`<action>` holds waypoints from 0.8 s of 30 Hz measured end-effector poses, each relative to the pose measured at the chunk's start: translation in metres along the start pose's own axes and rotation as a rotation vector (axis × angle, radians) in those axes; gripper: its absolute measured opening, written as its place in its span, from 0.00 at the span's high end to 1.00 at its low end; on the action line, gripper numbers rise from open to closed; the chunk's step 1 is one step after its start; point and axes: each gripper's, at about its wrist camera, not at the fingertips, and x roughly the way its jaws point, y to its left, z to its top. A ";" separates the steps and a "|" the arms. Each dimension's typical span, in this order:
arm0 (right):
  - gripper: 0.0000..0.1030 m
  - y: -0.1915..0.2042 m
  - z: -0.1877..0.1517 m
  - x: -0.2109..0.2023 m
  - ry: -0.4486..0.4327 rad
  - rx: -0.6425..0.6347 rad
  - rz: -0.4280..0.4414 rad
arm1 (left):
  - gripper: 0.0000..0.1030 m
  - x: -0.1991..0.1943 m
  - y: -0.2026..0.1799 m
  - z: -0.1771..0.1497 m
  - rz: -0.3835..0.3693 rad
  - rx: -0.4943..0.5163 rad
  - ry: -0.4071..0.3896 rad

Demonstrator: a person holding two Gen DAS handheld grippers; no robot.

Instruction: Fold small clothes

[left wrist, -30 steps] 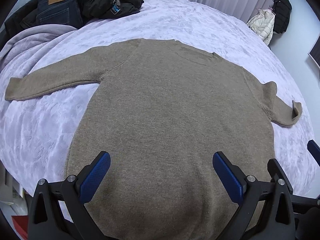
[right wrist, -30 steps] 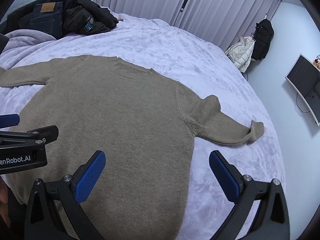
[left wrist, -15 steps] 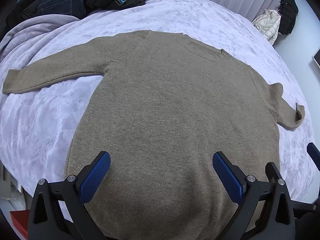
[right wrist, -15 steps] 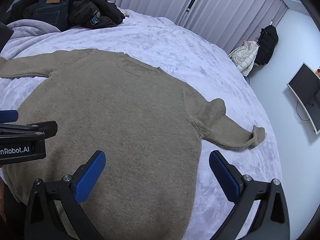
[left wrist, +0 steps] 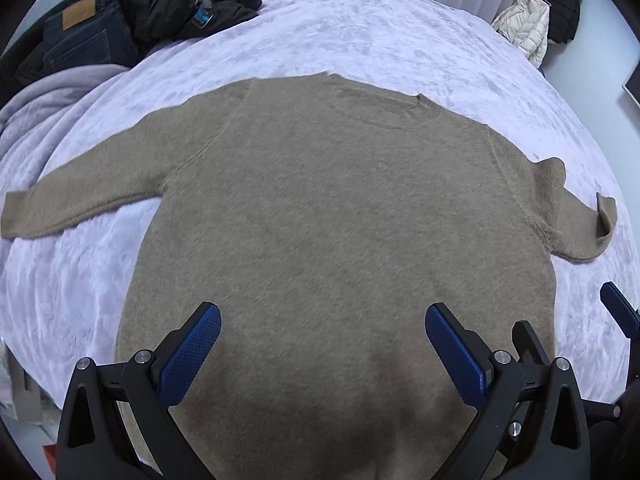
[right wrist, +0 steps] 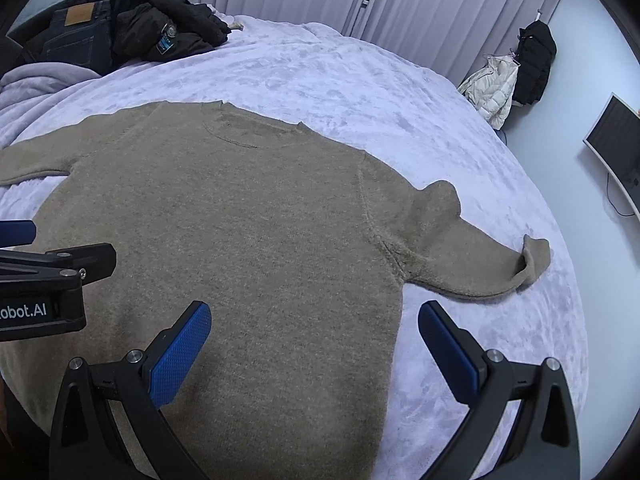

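Hovering over sweater (left wrist: 340,220) on bed (left wrist: 380,32) | left tongs (left wrist: 320,344), right tongs (right wrist: 314,338) agape, empty | advice: pinch sleeve (right wrist: 472,256) cuff, fold inward flat.

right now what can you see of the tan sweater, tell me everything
The tan sweater looks like a fuzzy knit with a round neckline. It lies flat on the lilac bedspread, hem nearest the cameras. One sleeve stretches straight out; the other sleeve angles down, its cuff curled over. Both open grippers hover above it, neither gripping.
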 end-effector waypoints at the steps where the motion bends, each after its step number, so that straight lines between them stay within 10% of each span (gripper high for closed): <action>1: 0.00 -0.005 0.001 0.002 0.000 0.008 -0.001 | 0.01 0.001 -0.009 0.004 0.003 0.015 -0.002; 9: 0.00 -0.083 0.002 0.026 0.017 0.107 -0.086 | 0.01 0.021 -0.077 0.033 0.002 0.129 0.019; 17: 0.01 -0.291 -0.015 0.101 0.101 0.524 -0.235 | 0.01 0.059 -0.148 0.061 0.008 0.223 0.060; 23: 0.14 -0.348 0.001 0.169 0.188 0.608 -0.161 | 0.01 0.087 -0.179 0.071 0.002 0.223 0.115; 24: 0.34 -0.348 0.002 0.184 0.230 0.575 -0.172 | 0.01 0.090 -0.183 0.070 0.007 0.225 0.125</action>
